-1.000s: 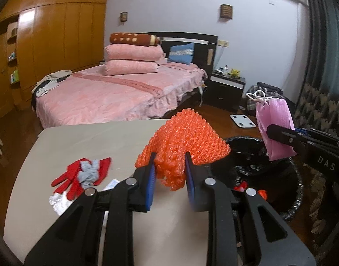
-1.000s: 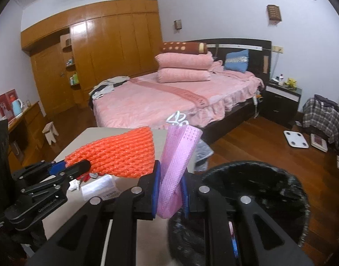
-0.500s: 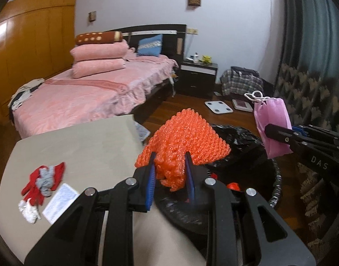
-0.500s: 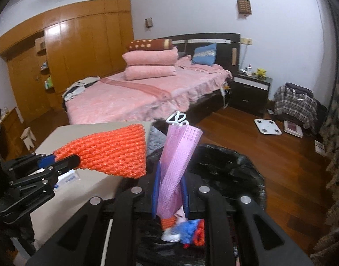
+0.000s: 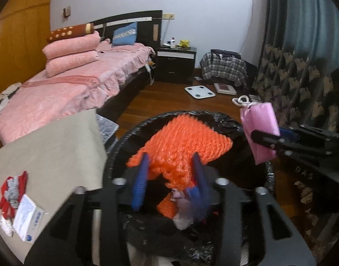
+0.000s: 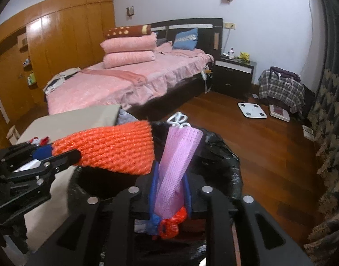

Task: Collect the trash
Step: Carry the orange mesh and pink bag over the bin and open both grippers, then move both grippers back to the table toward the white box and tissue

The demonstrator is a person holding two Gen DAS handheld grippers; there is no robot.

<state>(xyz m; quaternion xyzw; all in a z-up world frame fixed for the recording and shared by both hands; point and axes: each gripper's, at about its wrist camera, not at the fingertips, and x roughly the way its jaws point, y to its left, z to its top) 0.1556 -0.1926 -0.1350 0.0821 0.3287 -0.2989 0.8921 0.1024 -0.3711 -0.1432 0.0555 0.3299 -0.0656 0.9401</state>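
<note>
An orange foam net lies between the blue pads of my left gripper, whose jaws are opening; a dark gap shows beside the left pad. The net hangs over the black bag-lined trash bin. My right gripper stands over the same bin, its jaws opening, with the pads still against a pink bag with white loops that stands upright between them. From the right wrist view the orange net sticks out sideways from the left gripper. Red and blue scraps lie inside the bin.
The beige table borders the bin on the left and holds red gloves and a white packet. Beyond are a pink bed, a dark nightstand, a white scale on the wood floor, and a curtain at right.
Both grippers have moved from over the table edge to above the bin and tipped downward. The left jaws have spread wide around the orange net; the right jaws have widened slightly.
</note>
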